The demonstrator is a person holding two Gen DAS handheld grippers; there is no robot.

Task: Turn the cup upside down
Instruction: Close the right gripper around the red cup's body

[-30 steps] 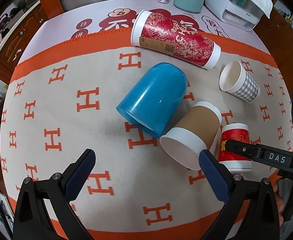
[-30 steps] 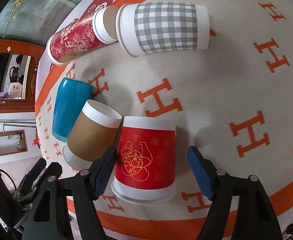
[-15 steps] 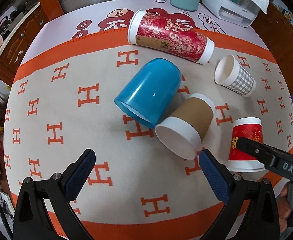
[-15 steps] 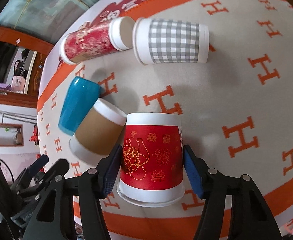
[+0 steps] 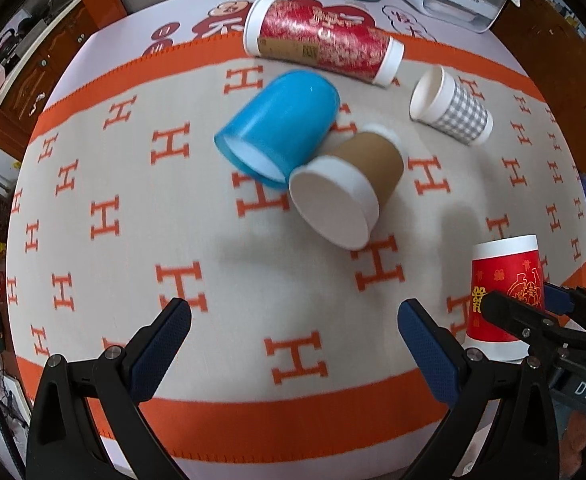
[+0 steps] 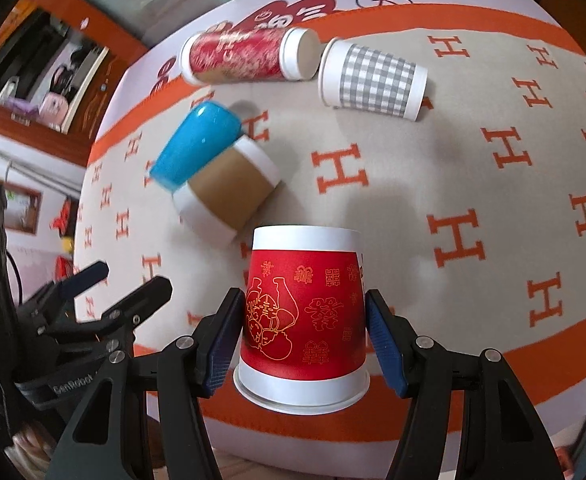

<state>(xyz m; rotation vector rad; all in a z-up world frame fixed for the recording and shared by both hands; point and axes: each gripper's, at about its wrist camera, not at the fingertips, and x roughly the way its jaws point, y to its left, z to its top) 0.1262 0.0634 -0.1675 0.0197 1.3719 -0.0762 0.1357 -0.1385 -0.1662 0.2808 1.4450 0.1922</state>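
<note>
Clamped on the red paper cup (image 6: 305, 312), the right gripper (image 6: 303, 332) has one blue pad (image 6: 221, 344) flat against the cup's left wall and the other against its right wall, about midway up the red band. The cup sits between the fingers with its wide rim toward the camera and its narrower closed base (image 6: 307, 236) pointing away, so its long axis runs along the fingers, near to far. Whether the rim is touching the H-patterned blanket (image 6: 473, 168) or is just clear of it, I cannot tell; from the left wrist view the red paper cup (image 5: 505, 292) looks mouth-down at the near right edge of the cloth, over the orange border.

Left gripper (image 5: 293, 344) hangs with its jaws spread wide and nothing between them, over bare cloth at the near middle, well apart from the red cup. The right hand alone has the cup, so any turn-over is its job.

Farther off lie four cups on their sides: a blue cup (image 5: 281, 132) touching a brown sleeved cup (image 5: 353, 184) at centre, a grey checked cup (image 5: 453, 108) to the far right, and a tall red patterned cup (image 5: 325, 44) beyond them.

If the cup is already inverted as it appears, my judgement is that what remains is to set it square on the cloth and let go, keeping its rim off the brown cup to the left.
</note>
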